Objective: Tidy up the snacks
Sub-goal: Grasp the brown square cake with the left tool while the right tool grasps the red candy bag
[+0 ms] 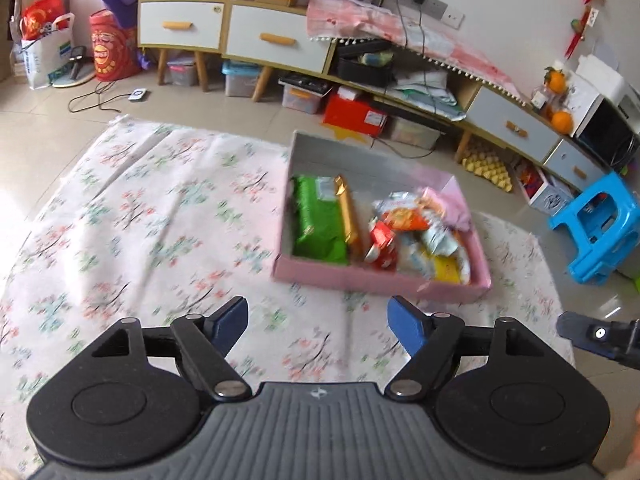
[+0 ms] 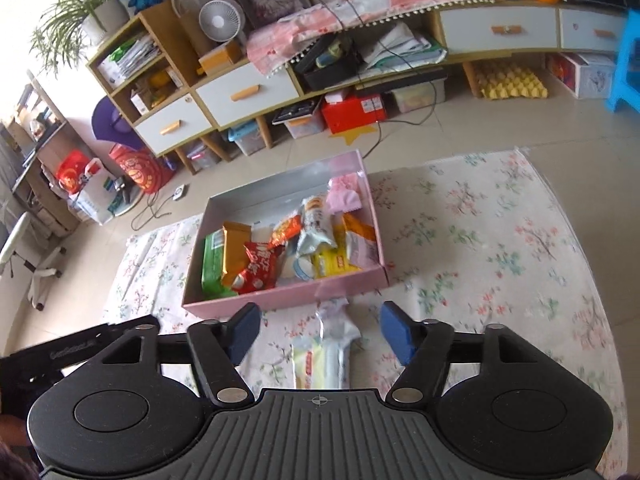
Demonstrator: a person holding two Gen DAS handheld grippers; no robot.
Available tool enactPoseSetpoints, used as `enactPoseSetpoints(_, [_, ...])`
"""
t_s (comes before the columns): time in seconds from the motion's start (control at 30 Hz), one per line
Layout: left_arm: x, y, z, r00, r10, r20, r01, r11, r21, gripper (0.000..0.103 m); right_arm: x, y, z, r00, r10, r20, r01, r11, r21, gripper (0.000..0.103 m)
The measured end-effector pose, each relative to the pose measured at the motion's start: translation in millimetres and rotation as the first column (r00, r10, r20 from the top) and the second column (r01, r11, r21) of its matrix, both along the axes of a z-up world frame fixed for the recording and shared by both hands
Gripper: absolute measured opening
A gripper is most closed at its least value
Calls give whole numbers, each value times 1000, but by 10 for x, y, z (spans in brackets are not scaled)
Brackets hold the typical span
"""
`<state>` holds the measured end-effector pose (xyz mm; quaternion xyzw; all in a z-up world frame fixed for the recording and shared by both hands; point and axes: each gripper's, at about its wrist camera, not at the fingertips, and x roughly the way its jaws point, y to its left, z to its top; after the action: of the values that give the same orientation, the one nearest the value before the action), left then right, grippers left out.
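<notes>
A pink box (image 1: 380, 285) (image 2: 280, 295) stands on the floral mat (image 1: 160, 220) and holds several snack packets. Among them are a green packet (image 1: 316, 226) (image 2: 212, 266), a gold bar (image 1: 349, 216) and a red packet (image 1: 382, 246) (image 2: 256, 266). My left gripper (image 1: 318, 316) is open over bare mat, short of the box's near left corner, with nothing between its fingers. My right gripper (image 2: 320, 314) is open just in front of the box's near wall. A white and yellow snack packet (image 2: 330, 344) lies on the mat between its blue pads (image 2: 396, 332), and neither pad touches it.
A long low cabinet with white drawers (image 1: 276, 40) (image 2: 240, 92) runs behind the mat, with storage bins and a red box (image 1: 354, 114) underneath. A blue plastic stool (image 1: 596, 236) stands right of the mat. Cables trail on the tiled floor (image 2: 440, 136).
</notes>
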<state>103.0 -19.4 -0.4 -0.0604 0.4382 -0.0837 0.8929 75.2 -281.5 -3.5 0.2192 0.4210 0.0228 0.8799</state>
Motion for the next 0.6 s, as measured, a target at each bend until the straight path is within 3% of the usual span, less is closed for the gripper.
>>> enactPoseSetpoints(0.23, [-254, 128, -357, 996, -6, -90, 5, 1000, -6, 75, -201, 141, -336, 995, 43, -86, -44, 999, -13, 69])
enactPoseSetpoints(0.6, [-395, 146, -668, 988, -29, -150, 39, 997, 67, 75, -231, 274, -452, 990, 89, -106, -90, 996, -6, 69])
